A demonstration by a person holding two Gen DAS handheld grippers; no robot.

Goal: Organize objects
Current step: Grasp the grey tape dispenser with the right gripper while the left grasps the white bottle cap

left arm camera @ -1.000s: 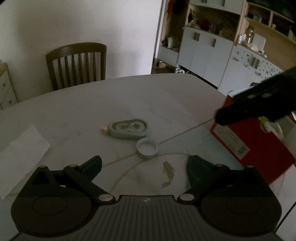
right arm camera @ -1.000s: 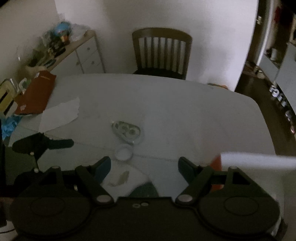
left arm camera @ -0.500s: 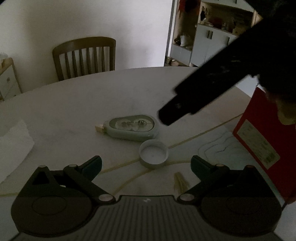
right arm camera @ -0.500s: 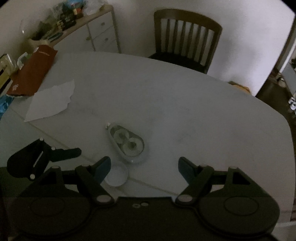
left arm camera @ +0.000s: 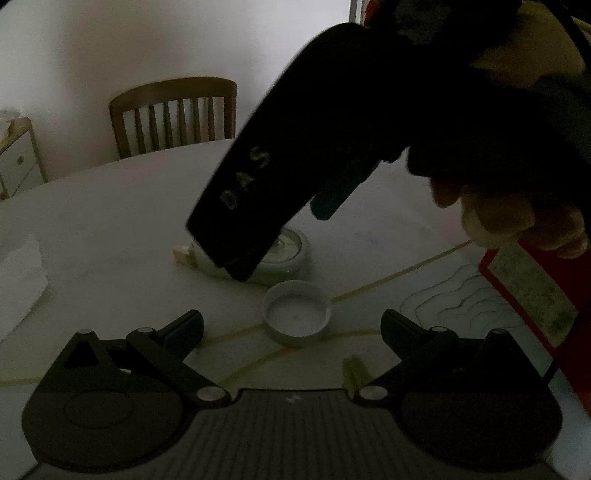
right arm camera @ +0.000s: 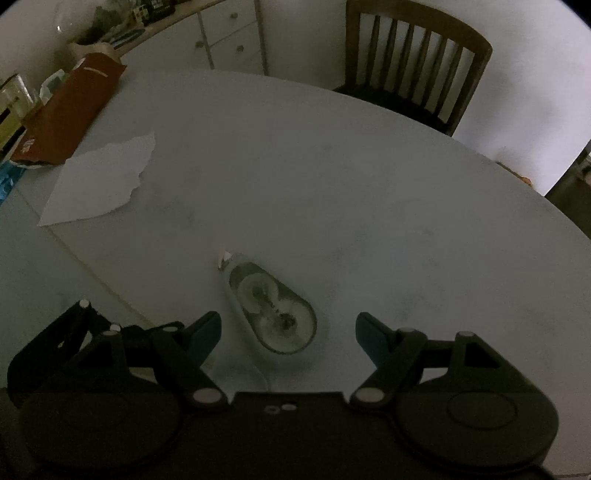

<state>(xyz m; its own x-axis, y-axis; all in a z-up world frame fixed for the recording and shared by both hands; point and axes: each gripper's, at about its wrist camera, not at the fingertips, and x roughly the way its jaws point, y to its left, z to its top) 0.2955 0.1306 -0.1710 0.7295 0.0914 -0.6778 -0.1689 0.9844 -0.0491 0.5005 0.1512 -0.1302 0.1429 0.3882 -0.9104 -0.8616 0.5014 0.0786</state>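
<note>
A pale green correction tape dispenser (right arm camera: 273,310) lies flat on the white table (right arm camera: 332,166), its tip pointing away to the left. My right gripper (right arm camera: 288,328) hangs open above it, one finger on either side, touching nothing. In the left wrist view the same right gripper (left arm camera: 280,243) is a big dark shape that hides part of the dispenser (left arm camera: 295,254). Just in front of the dispenser sits a white bottle cap (left arm camera: 297,317), open side up. My left gripper (left arm camera: 291,325) is open, low over the table, with the cap ahead between its fingers and apart from them.
A red box (left arm camera: 535,295) stands at the right, behind a hand (left arm camera: 517,218). A torn white paper (right arm camera: 103,181) and a red-brown packet (right arm camera: 70,114) lie at the table's left. A wooden chair (right arm camera: 413,62) stands at the far side and a drawer cabinet (right arm camera: 229,33) by the wall.
My right gripper has swung in from the red box and come down over the tape dispenser. My left gripper has sunk closer to the cap. Both have stayed open.
</note>
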